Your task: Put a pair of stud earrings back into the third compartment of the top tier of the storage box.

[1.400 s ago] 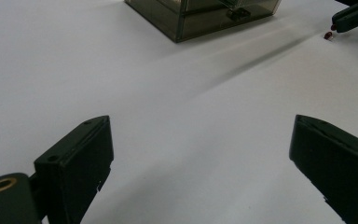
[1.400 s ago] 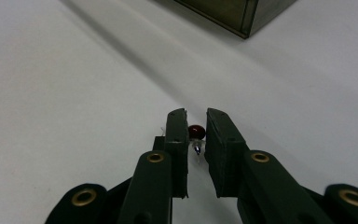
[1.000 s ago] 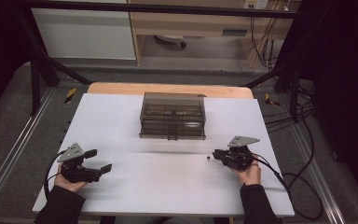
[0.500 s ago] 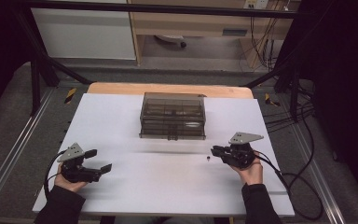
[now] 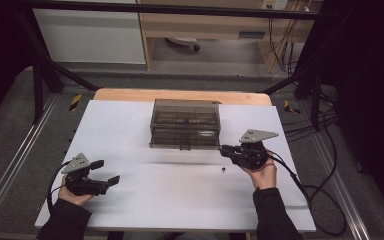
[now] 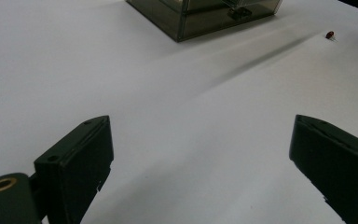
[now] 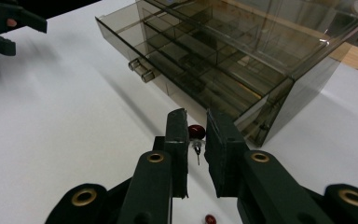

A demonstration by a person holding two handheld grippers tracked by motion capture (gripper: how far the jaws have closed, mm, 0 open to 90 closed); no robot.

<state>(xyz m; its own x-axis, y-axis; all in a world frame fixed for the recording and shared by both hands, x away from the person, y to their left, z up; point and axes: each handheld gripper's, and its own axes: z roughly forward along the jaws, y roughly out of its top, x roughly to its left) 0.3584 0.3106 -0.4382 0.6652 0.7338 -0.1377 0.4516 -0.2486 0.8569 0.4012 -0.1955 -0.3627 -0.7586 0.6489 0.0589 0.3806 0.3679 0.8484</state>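
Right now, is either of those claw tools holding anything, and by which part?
The right gripper pinches a small red-headed pin by its round head, metal tip hanging down. The left gripper holds nothing, jaws wide apart.

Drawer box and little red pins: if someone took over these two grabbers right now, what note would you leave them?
Right gripper: fingers closed on a red-headed pin, held just in front of the smoky drawer box.
Left gripper: fingers wide open, holding nothing, low over the white table at its near left.
A second red pin lies loose on the table, near the right gripper.
Done: one pin picked up.
Left, probably: put it into a drawer compartment, then fetch the loose one. Whether the drawer is open enough is hard to tell.
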